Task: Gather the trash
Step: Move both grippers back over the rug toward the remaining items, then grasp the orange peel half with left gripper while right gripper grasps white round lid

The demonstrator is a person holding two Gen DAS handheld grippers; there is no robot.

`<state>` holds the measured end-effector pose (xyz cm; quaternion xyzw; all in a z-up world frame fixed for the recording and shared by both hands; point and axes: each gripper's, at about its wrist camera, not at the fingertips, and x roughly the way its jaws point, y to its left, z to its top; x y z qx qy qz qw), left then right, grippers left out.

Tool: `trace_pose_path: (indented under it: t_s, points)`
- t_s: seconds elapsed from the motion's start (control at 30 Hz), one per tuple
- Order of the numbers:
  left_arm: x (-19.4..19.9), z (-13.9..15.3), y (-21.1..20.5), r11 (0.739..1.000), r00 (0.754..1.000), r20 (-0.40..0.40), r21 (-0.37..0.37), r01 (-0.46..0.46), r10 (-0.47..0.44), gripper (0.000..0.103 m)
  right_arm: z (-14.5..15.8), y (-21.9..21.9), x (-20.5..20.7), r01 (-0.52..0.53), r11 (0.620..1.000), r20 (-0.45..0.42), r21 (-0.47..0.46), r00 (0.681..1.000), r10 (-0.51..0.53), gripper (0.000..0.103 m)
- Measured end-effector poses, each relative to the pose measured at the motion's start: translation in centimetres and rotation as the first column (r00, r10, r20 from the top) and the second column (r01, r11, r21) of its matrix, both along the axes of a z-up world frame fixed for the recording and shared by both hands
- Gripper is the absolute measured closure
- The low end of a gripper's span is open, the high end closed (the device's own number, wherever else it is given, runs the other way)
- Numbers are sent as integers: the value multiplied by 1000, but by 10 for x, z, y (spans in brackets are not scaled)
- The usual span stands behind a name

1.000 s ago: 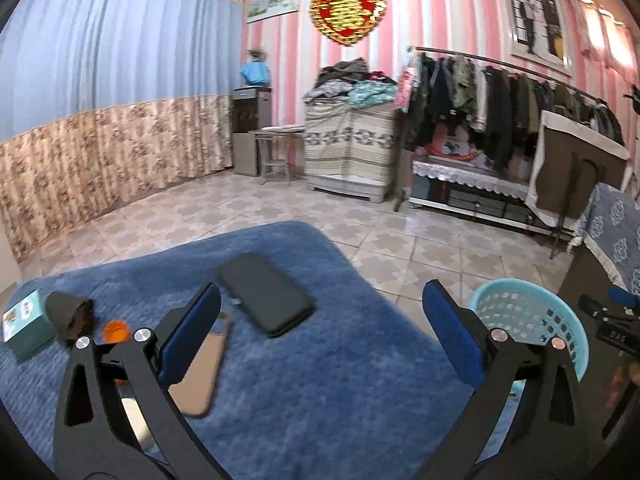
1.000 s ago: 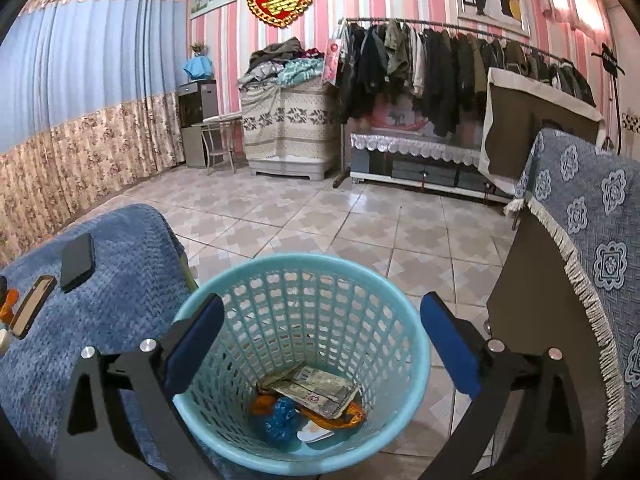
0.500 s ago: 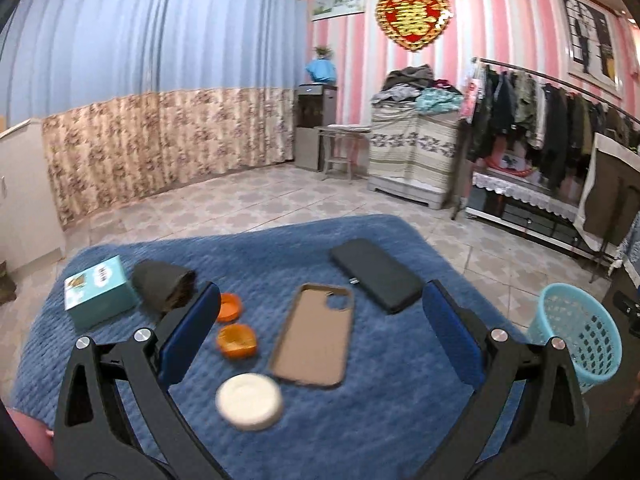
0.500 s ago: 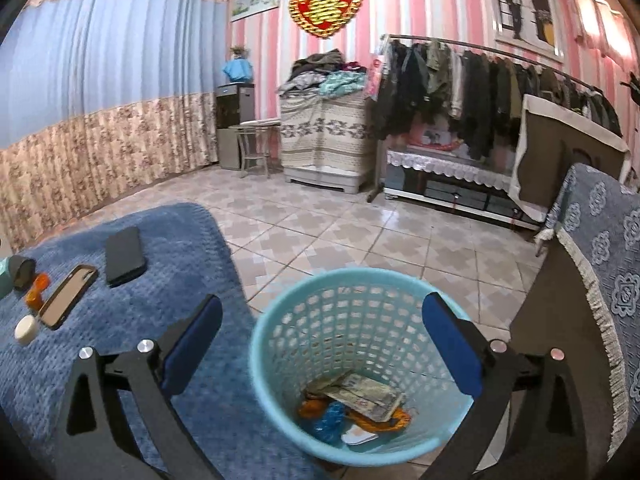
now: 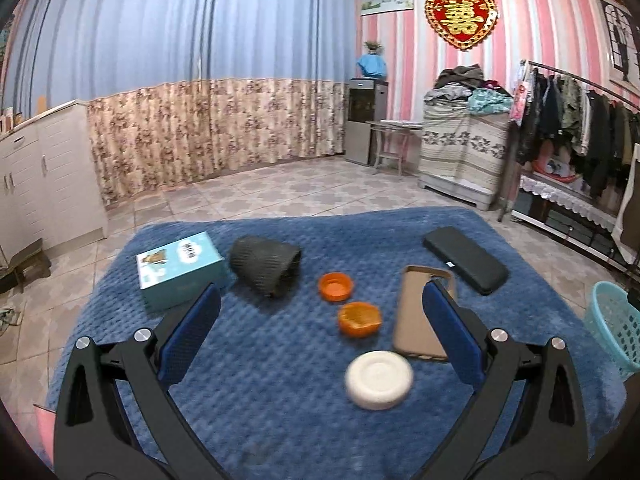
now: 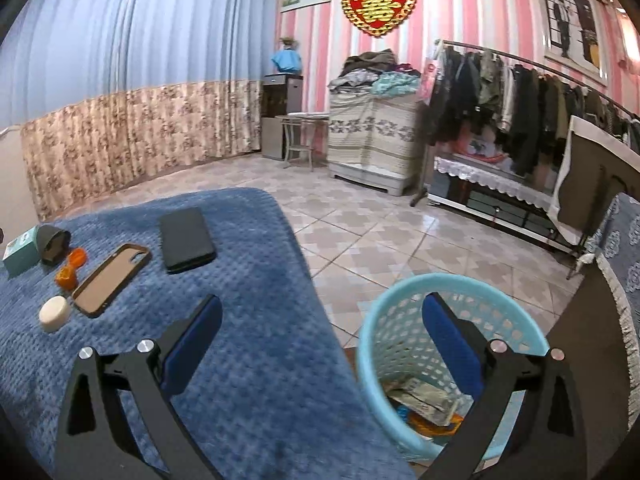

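Observation:
On the blue blanket (image 5: 280, 360) lie two orange caps (image 5: 336, 286) (image 5: 359, 319), a white round lid (image 5: 379, 379), a tan phone case (image 5: 424, 316), a black phone (image 5: 466, 259), a dark ribbed cup on its side (image 5: 264, 266) and a teal box (image 5: 182, 270). My left gripper (image 5: 320, 334) hovers open above the caps and lid, holding nothing. My right gripper (image 6: 320, 344) is open over the blanket's right edge, beside the light-blue basket (image 6: 404, 316) that holds wrappers (image 6: 424, 398). The same caps (image 6: 72, 268) and lid (image 6: 54, 313) show far left in the right wrist view.
Tiled floor (image 6: 360, 232) lies beyond the blanket. A clothes rack (image 6: 520, 92), a draped chest (image 6: 372, 140) and a small stool (image 6: 300, 140) stand by the pink striped wall. White cabinets (image 5: 44, 176) stand at the left. A blue patterned cloth (image 6: 624, 264) hangs at the right.
Both views have swung left. The left gripper moved from the black phone to above the caps and lid. The right gripper drew back from over the basket toward the blanket.

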<state>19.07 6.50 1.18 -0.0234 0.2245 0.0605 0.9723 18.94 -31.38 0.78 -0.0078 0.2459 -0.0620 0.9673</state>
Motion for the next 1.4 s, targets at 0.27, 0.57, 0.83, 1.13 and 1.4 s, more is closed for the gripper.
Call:
trace_pose_path:
  t_s: [0.27, 0.57, 0.83, 1.13, 1.4]
  points:
    - [1, -15, 26, 999, 999, -30, -5, -42, 42, 5, -10, 28, 14, -45, 999, -24, 2, 999, 45, 5]
    - [4, -31, 33, 999, 997, -54, -6, -48, 48, 5, -18, 55, 26, -80, 996, -32, -32, 996, 79, 5]
    - [10, -45, 39, 999, 995, -83, -6, -52, 51, 5, -35, 86, 45, -157, 987, -77, 13, 984, 158, 5]
    - [22, -64, 48, 998, 991, -119, -4, -63, 62, 5, -55, 138, 78, -244, 969, -155, 45, 956, 248, 5]
    - [45, -61, 50, 998, 991, -130, -47, -41, 34, 5, -59, 166, 88, -279, 960, -165, 12, 947, 277, 5]
